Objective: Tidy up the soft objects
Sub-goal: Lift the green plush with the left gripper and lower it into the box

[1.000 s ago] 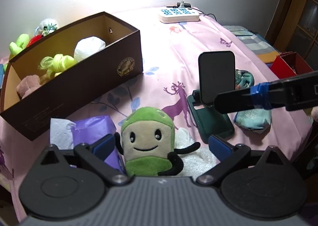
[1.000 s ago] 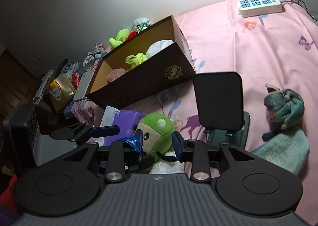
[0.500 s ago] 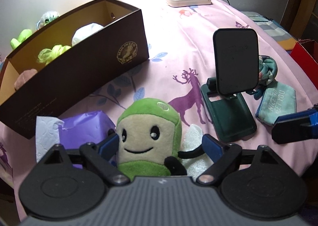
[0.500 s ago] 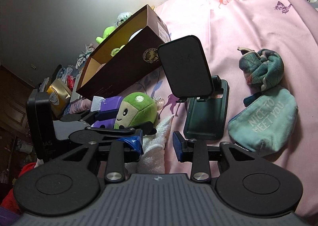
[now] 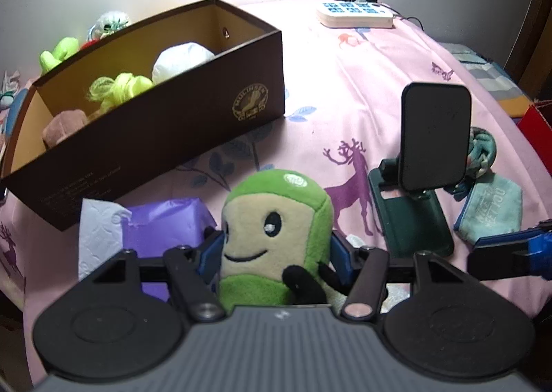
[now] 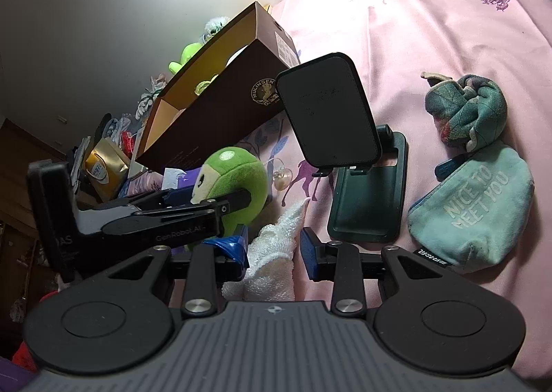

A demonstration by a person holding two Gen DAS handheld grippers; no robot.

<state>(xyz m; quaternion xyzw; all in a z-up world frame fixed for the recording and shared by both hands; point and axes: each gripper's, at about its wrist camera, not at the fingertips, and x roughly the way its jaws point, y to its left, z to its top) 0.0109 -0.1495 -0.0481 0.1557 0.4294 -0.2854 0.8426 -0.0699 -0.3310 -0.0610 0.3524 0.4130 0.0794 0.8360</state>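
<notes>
A green and beige plush toy (image 5: 272, 219) stands on the pink bedspread. My left gripper (image 5: 275, 250) has its jaws closing on it, and both blue pads touch its sides; the right wrist view shows the same grip (image 6: 220, 192). My right gripper (image 6: 274, 250) is open just right of the plush. A white towel (image 6: 272, 254) lies between its fingers with small gaps on both sides. One right finger (image 5: 510, 254) shows at the left wrist view's edge. The brown box (image 5: 172, 123) behind holds yellow, white and pink soft things.
A dark green phone stand (image 6: 365, 192) with a black plate stands beside the towel. A teal pouch (image 6: 476, 209) and a crumpled teal cloth (image 6: 465, 109) lie to the right. A purple tissue pack (image 5: 162, 223) sits left of the plush. A power strip (image 5: 355, 12) lies far back.
The left jaws have narrowed from wide apart until the pads meet the plush. The right gripper has swung lower and rightward, off the plush and over the white towel.
</notes>
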